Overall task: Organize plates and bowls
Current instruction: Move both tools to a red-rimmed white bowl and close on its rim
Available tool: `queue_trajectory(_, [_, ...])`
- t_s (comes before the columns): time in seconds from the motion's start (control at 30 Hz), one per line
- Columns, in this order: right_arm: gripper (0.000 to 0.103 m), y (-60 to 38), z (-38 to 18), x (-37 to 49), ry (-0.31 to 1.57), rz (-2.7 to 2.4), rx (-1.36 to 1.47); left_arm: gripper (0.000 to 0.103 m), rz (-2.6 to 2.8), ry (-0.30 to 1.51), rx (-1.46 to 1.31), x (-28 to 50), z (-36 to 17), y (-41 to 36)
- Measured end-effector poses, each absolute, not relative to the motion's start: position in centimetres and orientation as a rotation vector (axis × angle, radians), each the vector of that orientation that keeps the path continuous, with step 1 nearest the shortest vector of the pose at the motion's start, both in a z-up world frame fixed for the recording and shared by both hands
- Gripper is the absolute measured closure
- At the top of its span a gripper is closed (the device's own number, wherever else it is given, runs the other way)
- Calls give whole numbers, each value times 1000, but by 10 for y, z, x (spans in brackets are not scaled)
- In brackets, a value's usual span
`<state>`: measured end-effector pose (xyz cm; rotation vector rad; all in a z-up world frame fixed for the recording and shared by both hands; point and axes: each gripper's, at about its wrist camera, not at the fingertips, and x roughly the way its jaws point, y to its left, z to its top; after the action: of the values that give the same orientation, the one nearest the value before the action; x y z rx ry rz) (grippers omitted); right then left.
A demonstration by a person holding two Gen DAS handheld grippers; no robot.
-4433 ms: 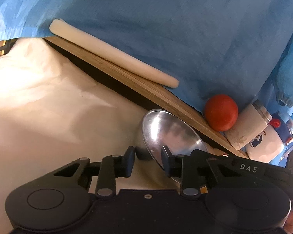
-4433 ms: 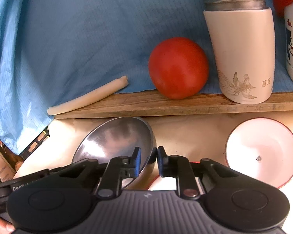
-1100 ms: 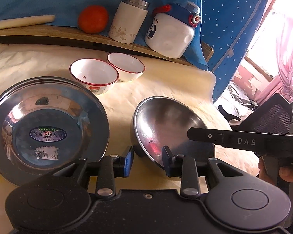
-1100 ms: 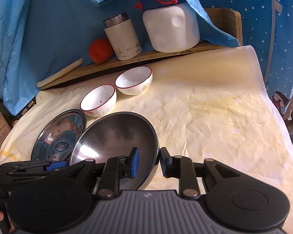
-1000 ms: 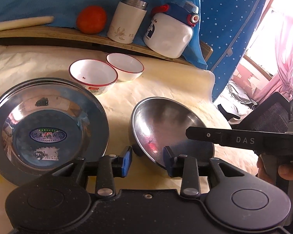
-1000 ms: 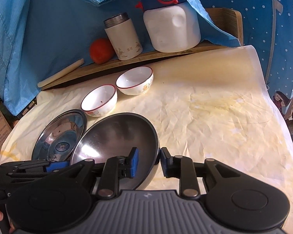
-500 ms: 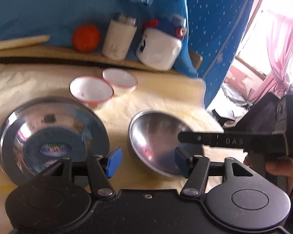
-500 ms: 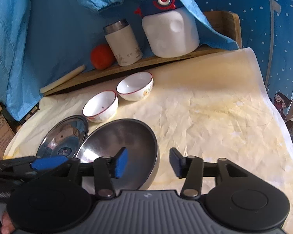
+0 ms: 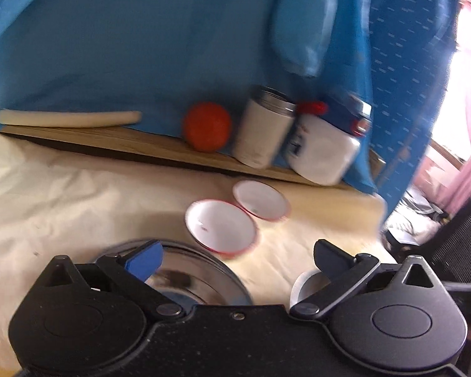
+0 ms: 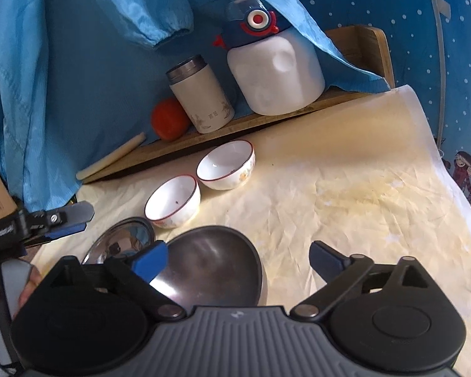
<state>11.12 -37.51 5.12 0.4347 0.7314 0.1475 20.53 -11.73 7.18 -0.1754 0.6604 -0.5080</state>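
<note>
A steel bowl (image 10: 213, 267) rests on the cream cloth just ahead of my right gripper (image 10: 238, 260). Its jaws are opening wide and the pads stand clear of the bowl's rim. A steel plate (image 10: 125, 238) lies to the bowl's left, and two white red-rimmed bowls (image 10: 172, 202) (image 10: 226, 165) sit behind. In the blurred left wrist view my left gripper (image 9: 235, 256) is also opening, with nothing between its pads. Its left finger hangs over the steel plate (image 9: 188, 279). The white bowls (image 9: 219, 229) (image 9: 260, 199) lie ahead of it. The left gripper (image 10: 75, 220) also shows at the right wrist view's left edge.
A wooden ledge (image 10: 267, 119) at the back carries a tomato (image 10: 168, 119), a white thermos (image 10: 201, 94), a white jug (image 10: 273, 72) and a pale stick (image 10: 110, 157). Blue cloth hangs behind. The table's right edge (image 10: 455, 188) drops off. A hand (image 10: 28, 282) holds the left gripper.
Both grippers went from shut on the steel bowl's rim to wide open, leaving it on the cloth. The left gripper rose and drew away to the left. The right one stayed.
</note>
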Motion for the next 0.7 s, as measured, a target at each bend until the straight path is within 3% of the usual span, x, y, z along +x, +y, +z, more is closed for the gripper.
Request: queue_trajectory(0.7, [1,-342,45,199,838,205,429,1,-395,842,-109,309,33,-118])
